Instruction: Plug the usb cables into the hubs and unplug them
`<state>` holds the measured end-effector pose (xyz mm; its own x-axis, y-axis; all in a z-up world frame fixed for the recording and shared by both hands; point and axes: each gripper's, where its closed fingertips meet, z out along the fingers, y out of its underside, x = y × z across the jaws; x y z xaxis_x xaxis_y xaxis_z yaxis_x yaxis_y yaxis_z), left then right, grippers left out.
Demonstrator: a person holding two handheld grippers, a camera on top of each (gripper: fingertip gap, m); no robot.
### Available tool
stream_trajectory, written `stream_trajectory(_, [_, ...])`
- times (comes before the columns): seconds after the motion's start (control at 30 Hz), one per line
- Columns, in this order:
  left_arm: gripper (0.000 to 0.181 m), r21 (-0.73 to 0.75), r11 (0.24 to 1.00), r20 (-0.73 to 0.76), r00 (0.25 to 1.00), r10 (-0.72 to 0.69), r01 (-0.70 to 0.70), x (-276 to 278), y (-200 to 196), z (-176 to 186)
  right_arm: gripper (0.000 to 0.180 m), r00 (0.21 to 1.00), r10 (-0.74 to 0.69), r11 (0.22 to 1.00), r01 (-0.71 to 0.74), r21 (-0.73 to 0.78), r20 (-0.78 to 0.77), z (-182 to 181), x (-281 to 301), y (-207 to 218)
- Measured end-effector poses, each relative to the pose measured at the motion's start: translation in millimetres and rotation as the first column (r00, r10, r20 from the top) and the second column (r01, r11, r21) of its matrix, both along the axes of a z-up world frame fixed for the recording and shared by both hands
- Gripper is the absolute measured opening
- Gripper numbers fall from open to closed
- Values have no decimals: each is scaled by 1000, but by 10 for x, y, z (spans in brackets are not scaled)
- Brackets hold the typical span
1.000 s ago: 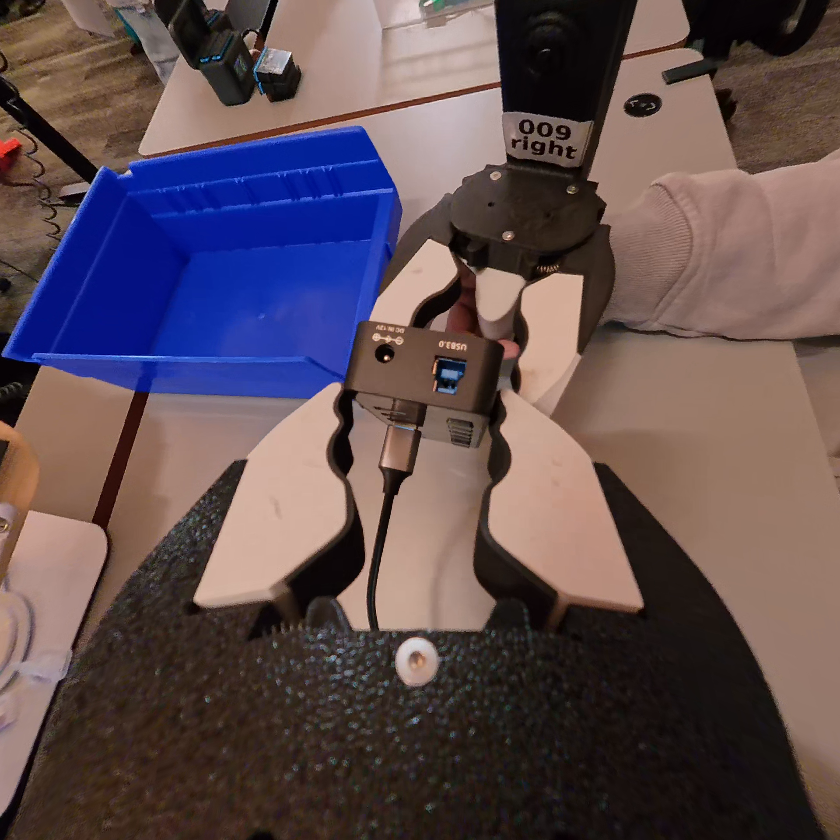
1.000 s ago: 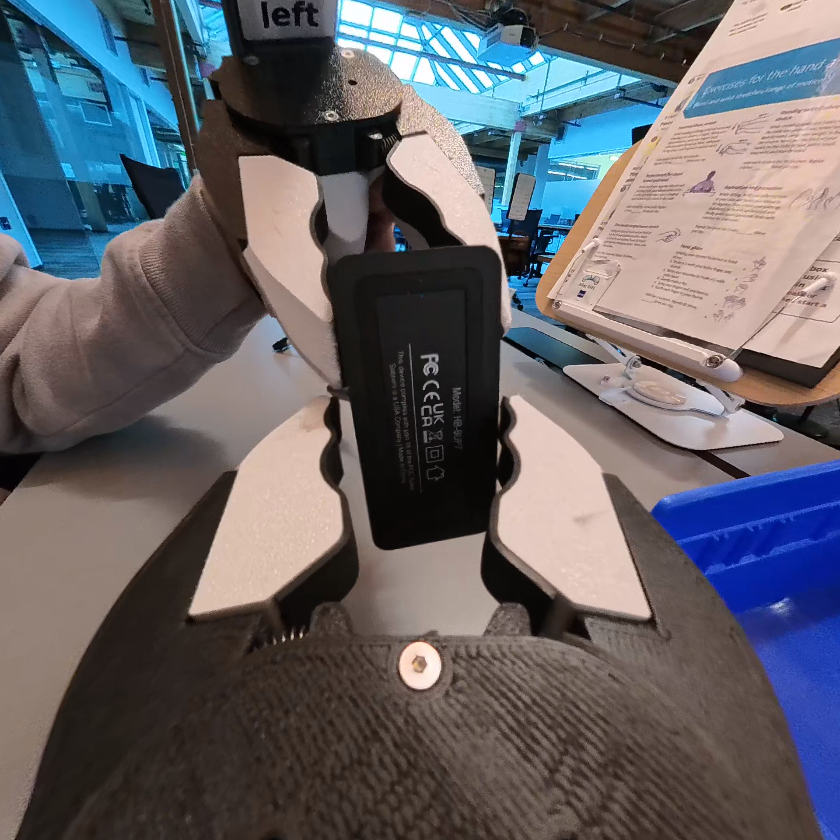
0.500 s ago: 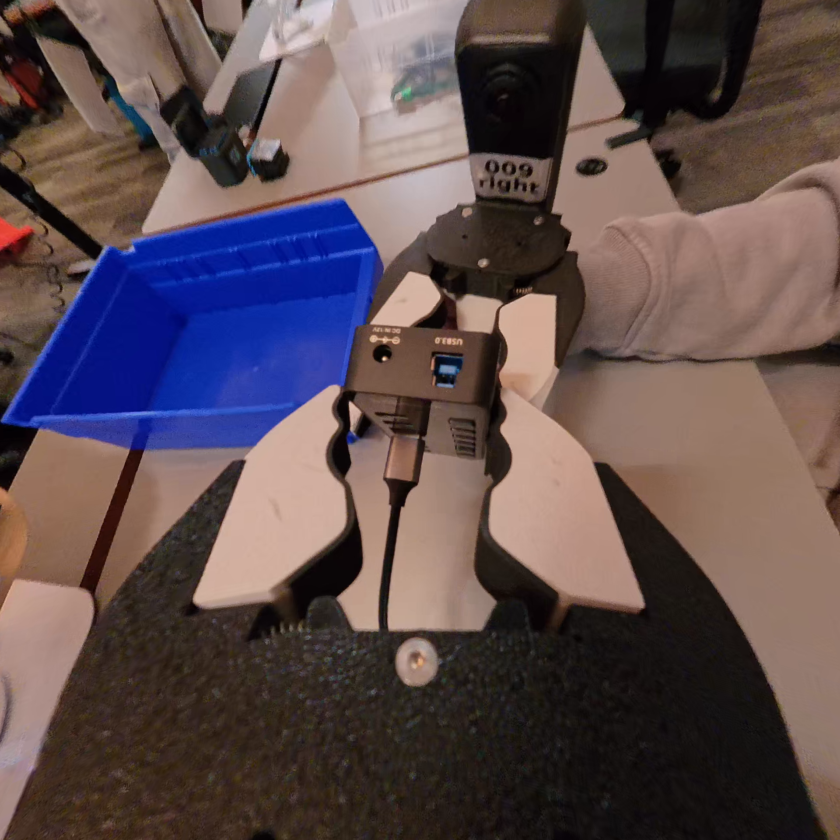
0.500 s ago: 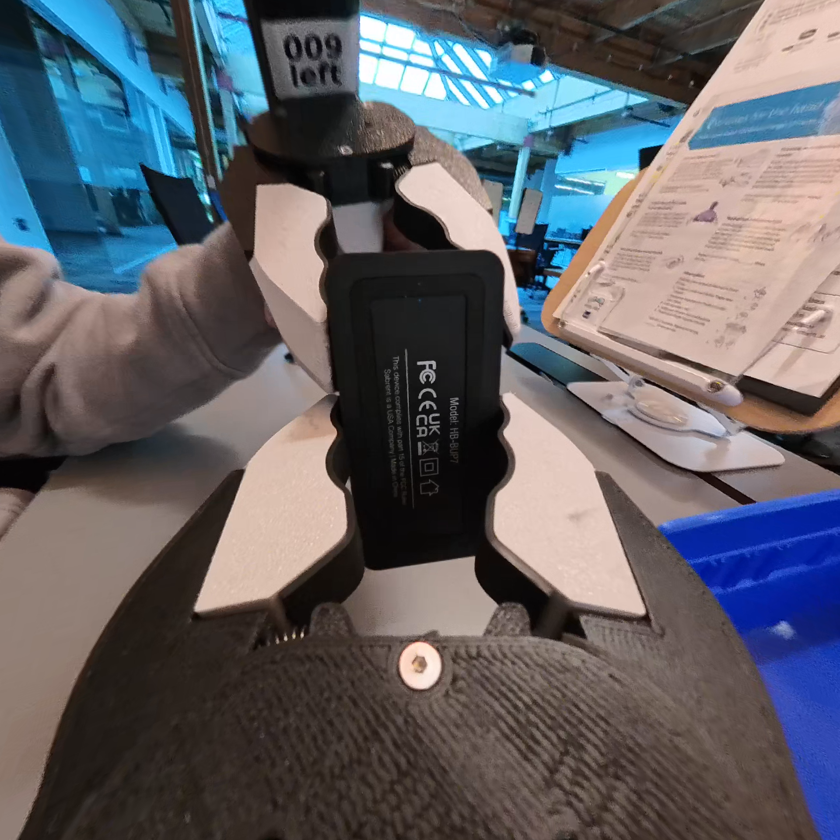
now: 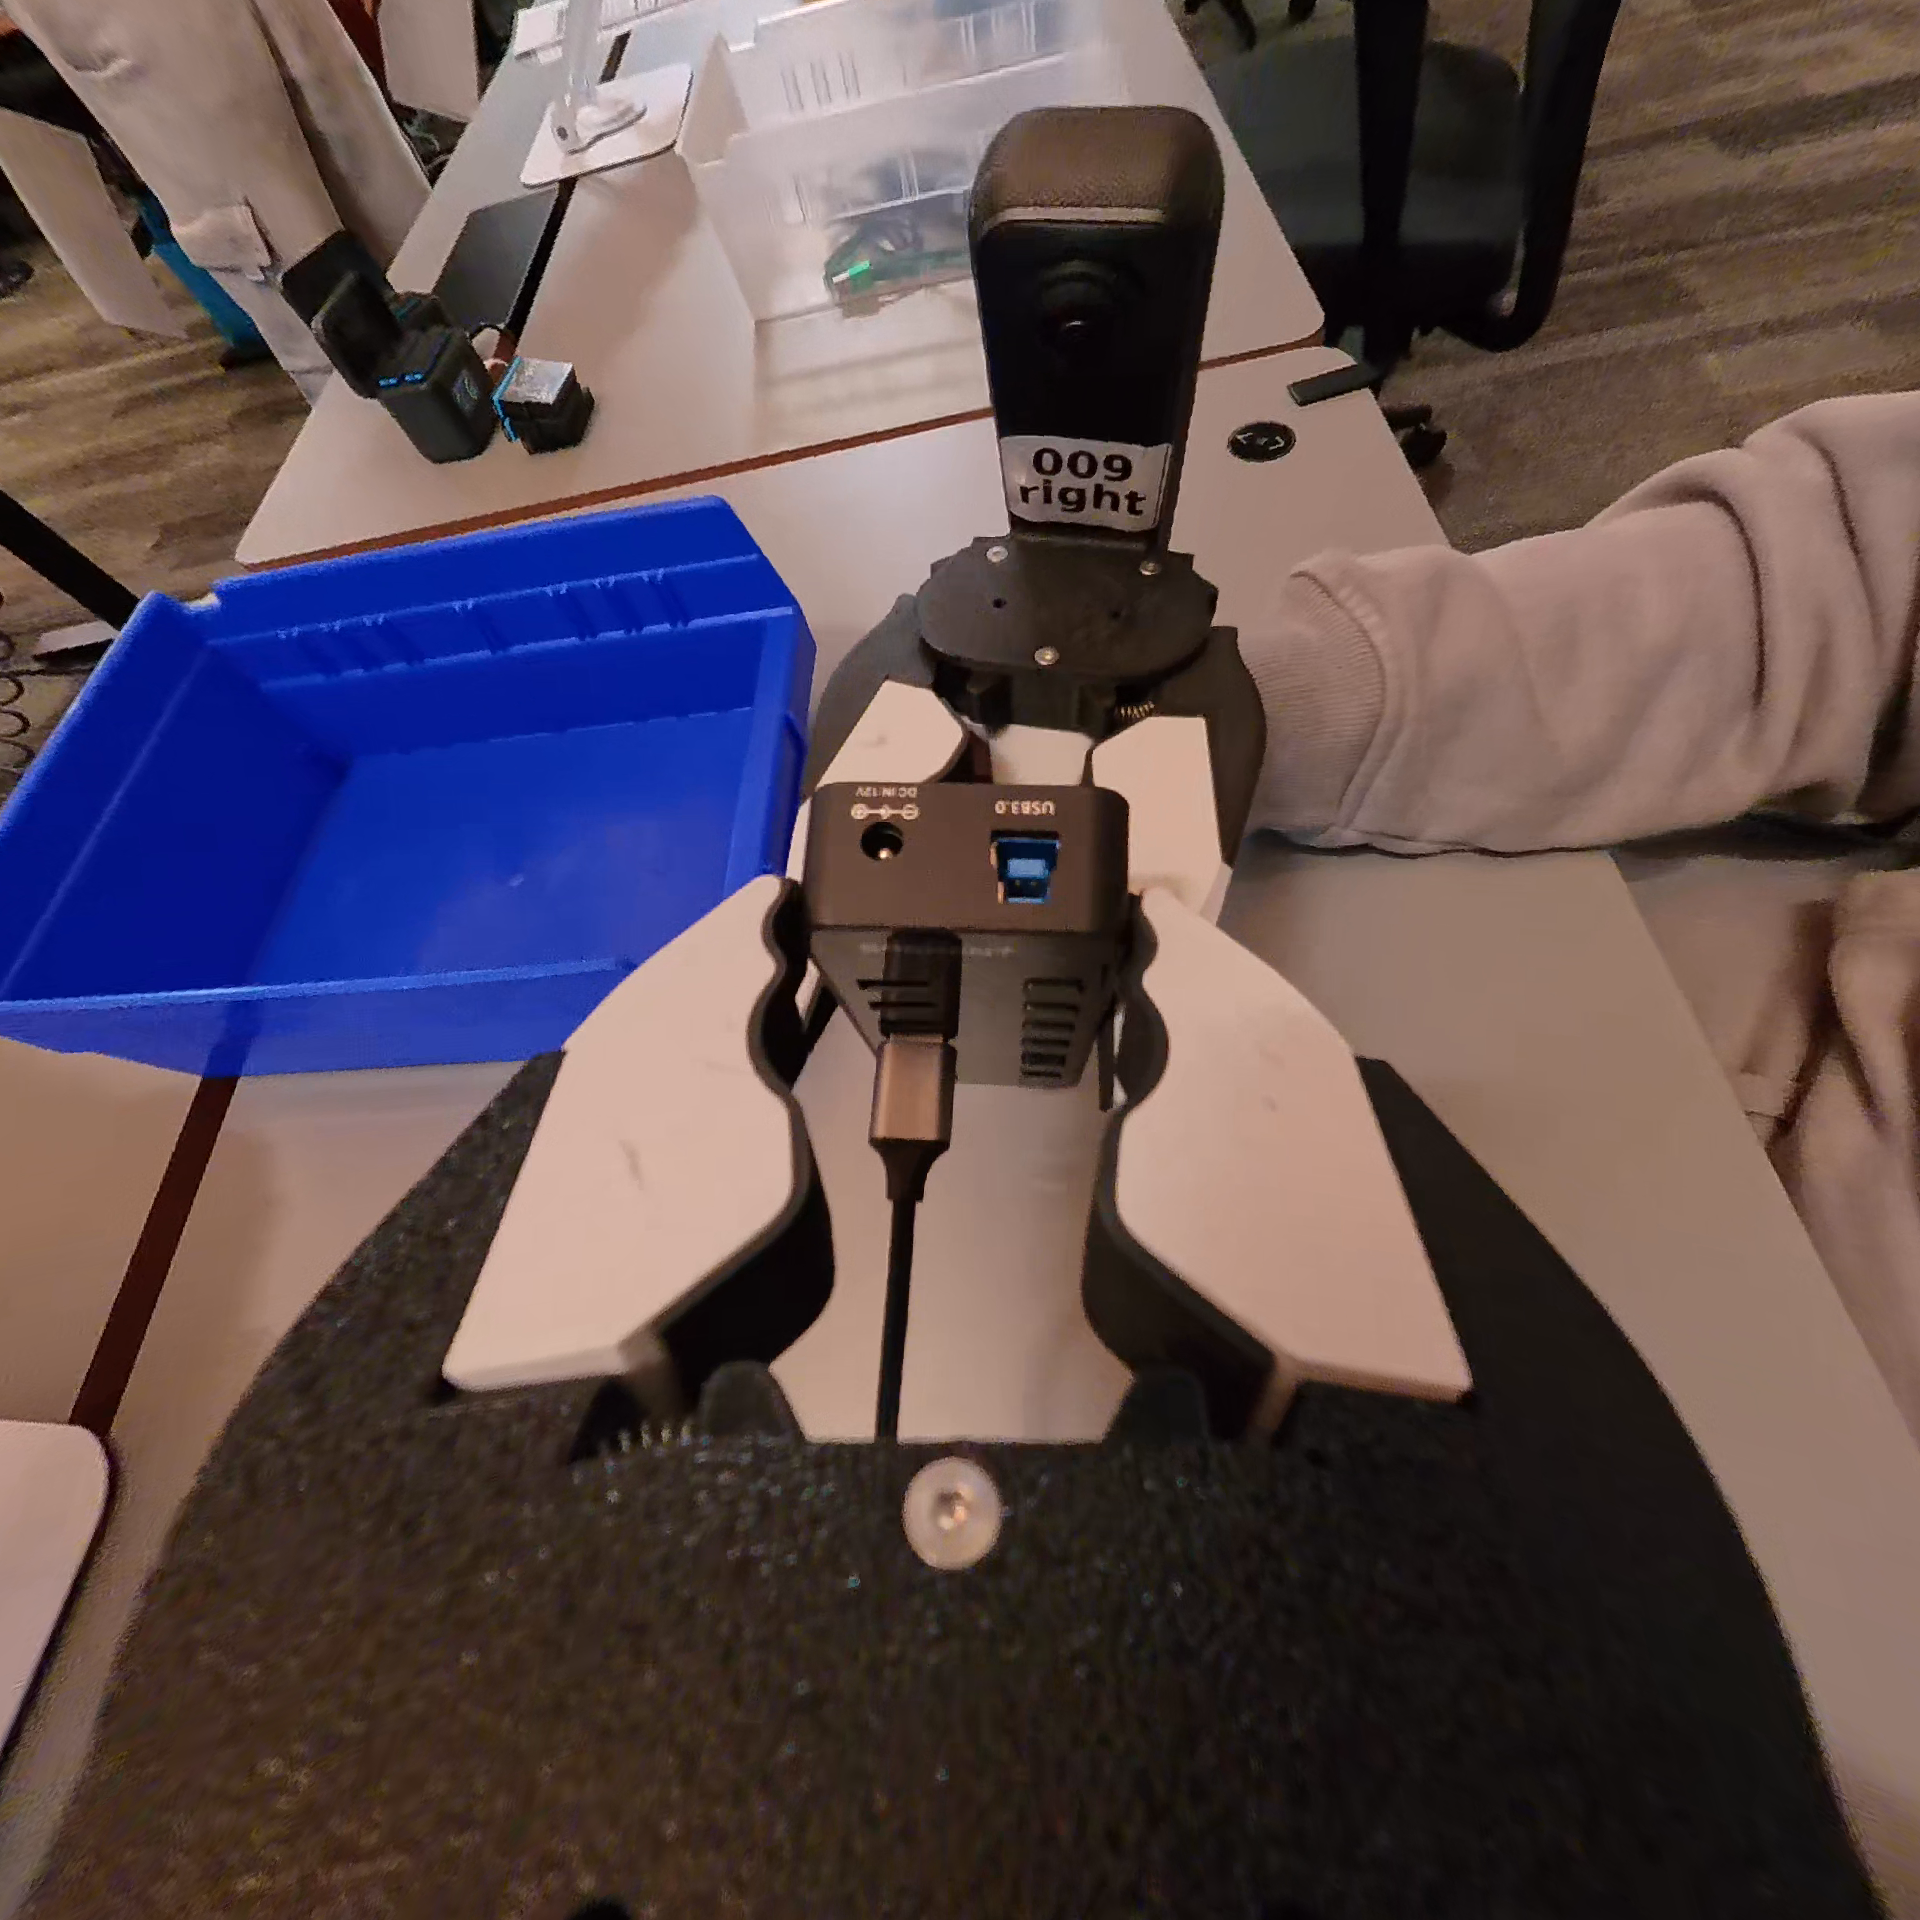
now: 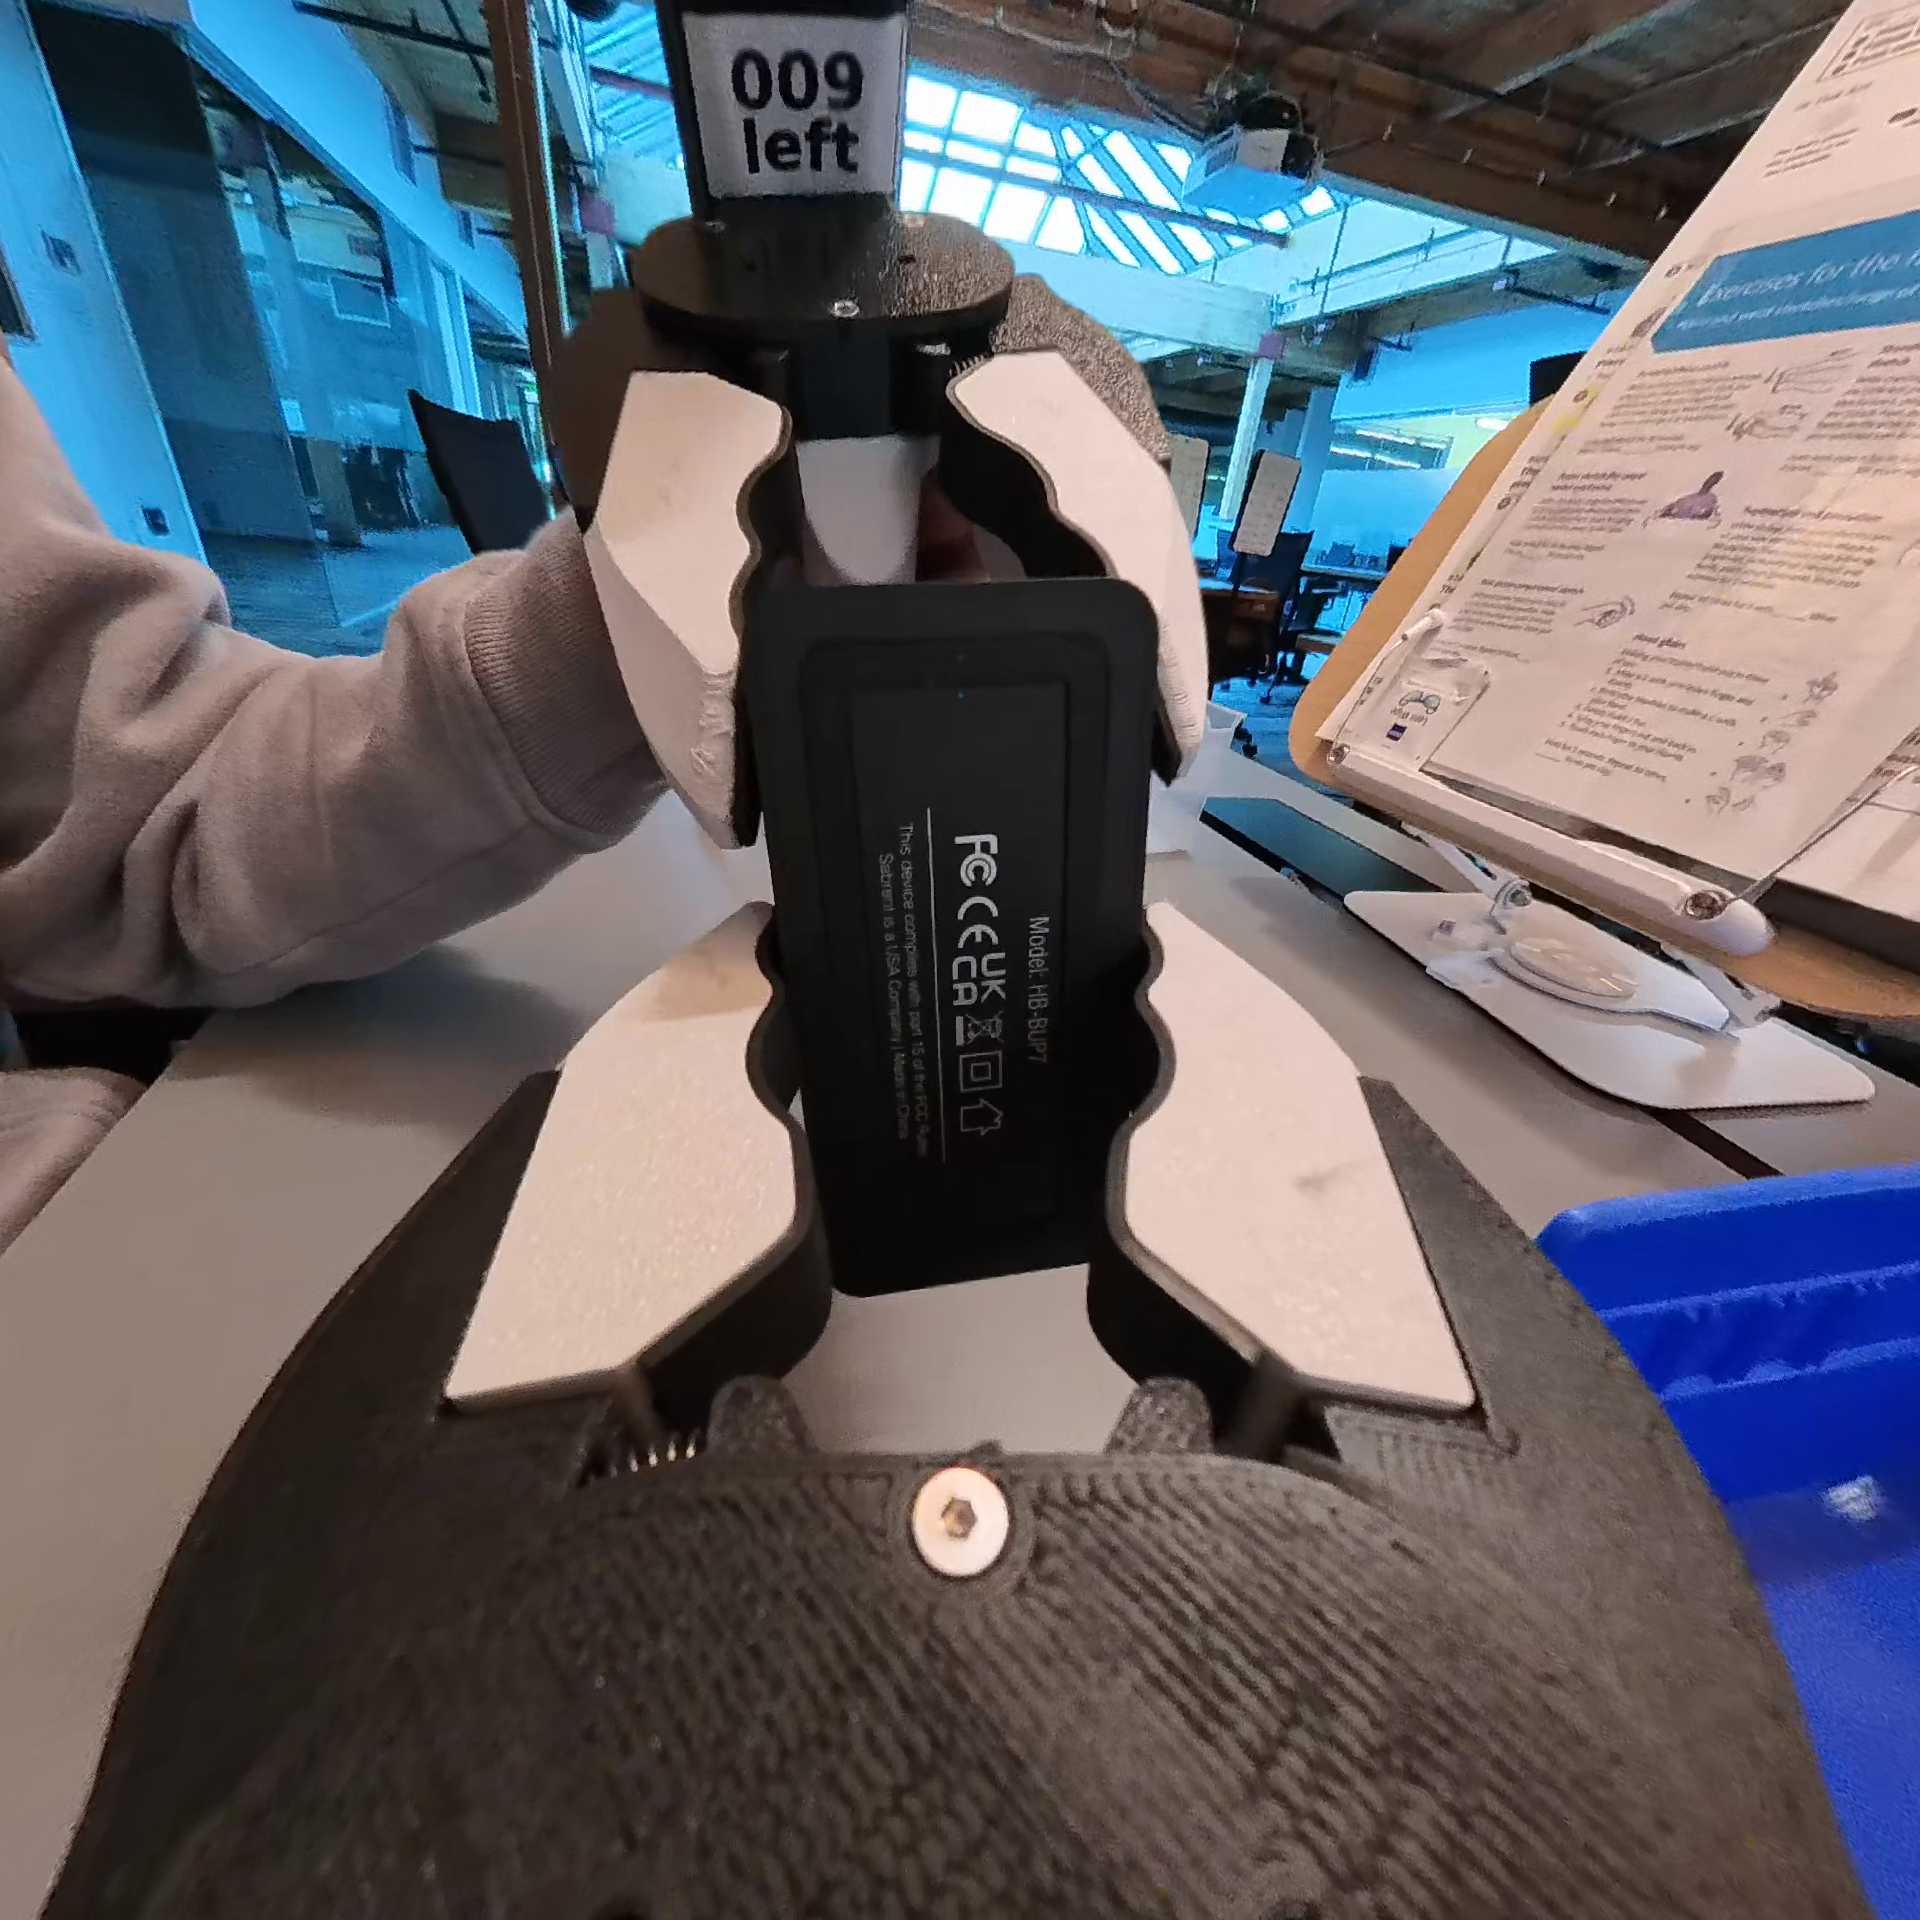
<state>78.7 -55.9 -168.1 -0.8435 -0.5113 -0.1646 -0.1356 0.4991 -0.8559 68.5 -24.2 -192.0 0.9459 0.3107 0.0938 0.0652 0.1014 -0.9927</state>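
A black USB hub (image 5: 966,873) is held in the air between my two grippers, which face each other. My left gripper (image 5: 961,925) is shut on one end of it, a finger on each side. My right gripper (image 6: 956,997) is shut on the other end and shows beyond the hub in the left wrist view (image 5: 1039,769). The right wrist view shows the hub's labelled flat face (image 6: 956,935). A black cable (image 5: 894,1299) with a grey metal plug (image 5: 914,1091) joins the hub's vented face and runs back between my left fingers.
A blue plastic bin (image 5: 468,582) stands on the grey table (image 5: 1403,1039) to the left, and it also shows in the right wrist view (image 6: 1766,1299). A document stand with printed pages (image 6: 1662,623) stands beyond it. A person's light sleeve (image 5: 1558,644) reaches in. Black gear (image 5: 426,384) sits on the far table.
Both grippers and the hub have tilted and risen a little, so more of the hub's vented face and the plug shows. Both grips are unchanged.
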Motion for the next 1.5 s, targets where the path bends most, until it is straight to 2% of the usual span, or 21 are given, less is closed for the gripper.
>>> stream_trajectory(0.27, [58, 36, 999, -24, 1000, 11, -10, 12, 1, -68, 66, 1000, -9, 1000, 9, -7, -2, -33, -24, 46])
stream_trajectory(0.83, [58, 41, 999, -27, 999, -24, 25, 3, 56, -145, 63, 995, -71, 994, 76, -77, 74, -137, 9, 106])
stream_trajectory(0.9, [58, 31, 999, -24, 999, -28, 29, -3, 66, -139, 63, 998, -53, 996, 55, -71, 38, -125, -9, 112])
stream_trajectory(1.07, [59, -36, 999, -4, 1000, 15, -16, 50, 45, -37, 63, 996, -17, 1000, 16, -11, -90, -24, -5, 100])
stream_trajectory(1.23, [80, -116, 990, 53, 995, 87, -80, 98, 66, 181, 65, 979, -39, 995, 56, 79, -199, 136, 107, -25])
stream_trajectory(1.37, [81, -224, 973, 103, 992, 74, -50, 10, 30, 443, 65, 973, -116, 986, 137, 91, -200, 130, 142, -207])
stream_trajectory(1.5, [81, -249, 963, 117, 983, 139, -107, 23, 113, 518, 64, 965, -173, 976, 195, 100, -198, 123, 149, -349])
